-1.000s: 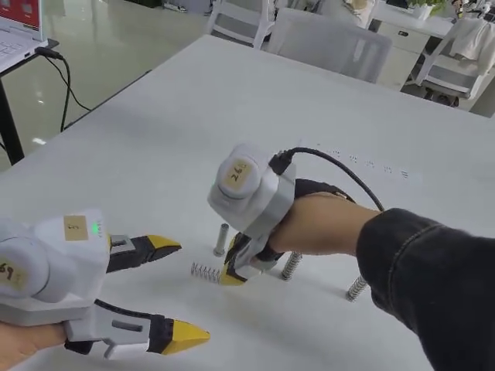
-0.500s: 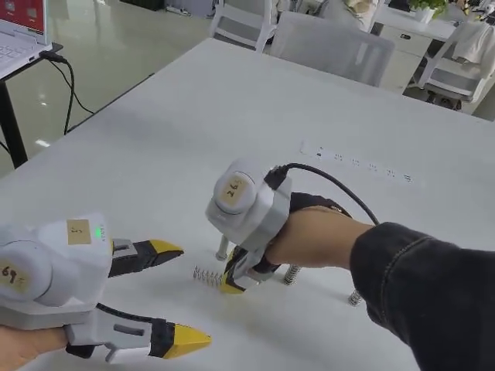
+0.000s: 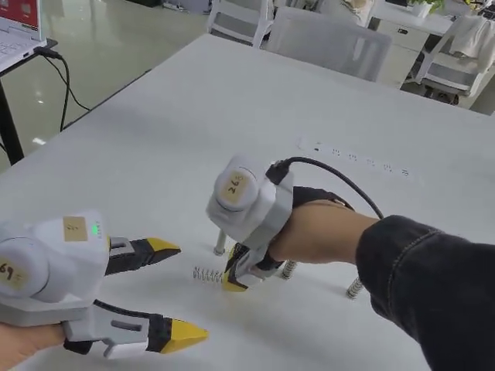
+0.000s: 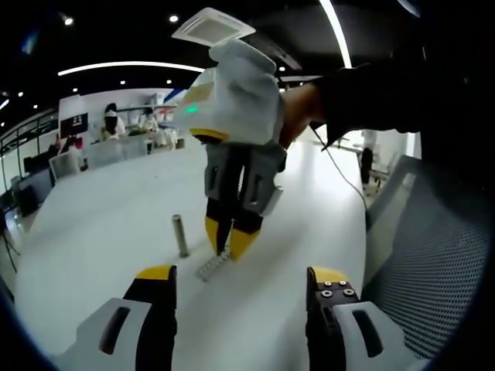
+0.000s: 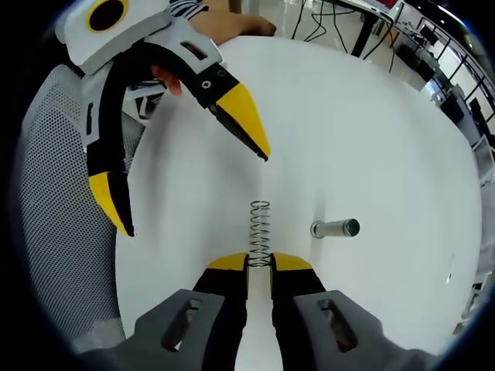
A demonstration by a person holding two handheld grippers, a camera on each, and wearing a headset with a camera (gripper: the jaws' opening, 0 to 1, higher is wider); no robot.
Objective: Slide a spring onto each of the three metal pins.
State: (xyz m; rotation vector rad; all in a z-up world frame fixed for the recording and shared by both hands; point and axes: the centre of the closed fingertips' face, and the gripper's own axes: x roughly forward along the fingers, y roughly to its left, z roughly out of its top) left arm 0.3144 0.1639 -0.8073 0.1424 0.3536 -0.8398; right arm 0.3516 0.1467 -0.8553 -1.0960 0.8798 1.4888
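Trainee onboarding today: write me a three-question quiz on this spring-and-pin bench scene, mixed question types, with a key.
1. True or false: the right gripper is shut on a spring.
2. Multiple choice: the metal pin nearest that spring is A) bare, B) already carrying a spring, C) clamped in the right gripper.
3. Short answer: how do the left gripper's jaws stand?
Key: 1 true; 2 A; 3 open, holding nothing.

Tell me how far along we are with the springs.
Looks done: springs stand on two pins, the middle sprung pin and the end sprung pin. In hand: right claw shut on third spring. Left: slide it onto the bare pin.
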